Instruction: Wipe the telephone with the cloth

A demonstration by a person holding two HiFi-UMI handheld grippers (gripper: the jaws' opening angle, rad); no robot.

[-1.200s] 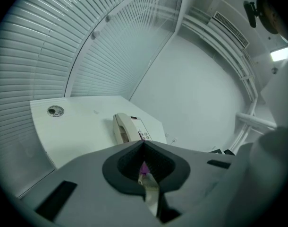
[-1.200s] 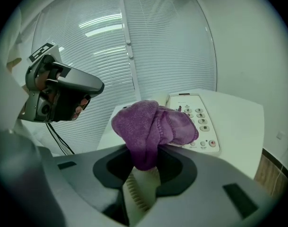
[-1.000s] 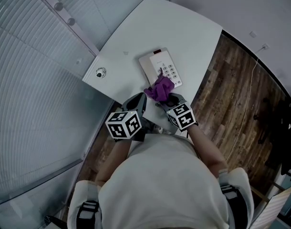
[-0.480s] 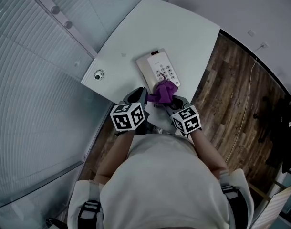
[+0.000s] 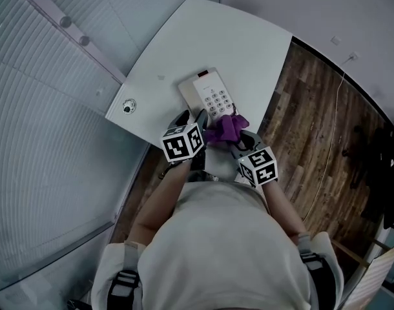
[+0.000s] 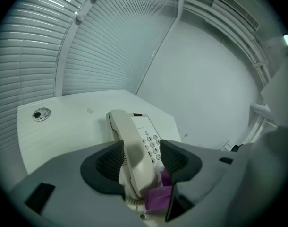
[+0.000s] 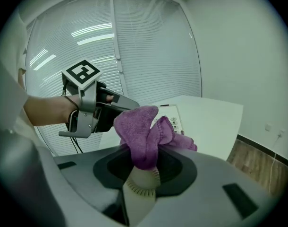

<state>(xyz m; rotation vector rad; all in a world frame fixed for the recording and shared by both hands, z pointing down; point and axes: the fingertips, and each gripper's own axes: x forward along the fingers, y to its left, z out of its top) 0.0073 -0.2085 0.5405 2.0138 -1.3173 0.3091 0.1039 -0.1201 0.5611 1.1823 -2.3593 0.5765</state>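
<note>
Obs: left claw [image 6: 141, 146] jaws apart, just been opening. The handset [image 6: 133, 152] stands between the pads, unclamped. The right claw [image 7: 145, 163] is clamped on the purple cloth [image 7: 143, 126], which bunches up out of it. In the head view the phone [image 5: 207, 94] lies near the desk [image 5: 203, 31] edge, with the cloth just beside it at 5 o'clock and the left claw at its 7 o'clock.

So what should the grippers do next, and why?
Probably close the left gripper on the handset to hold it. Its jaws have just been opening and now stand apart, one on each side of the handset, while the right gripper grips the purple cloth beside the phone.
</note>
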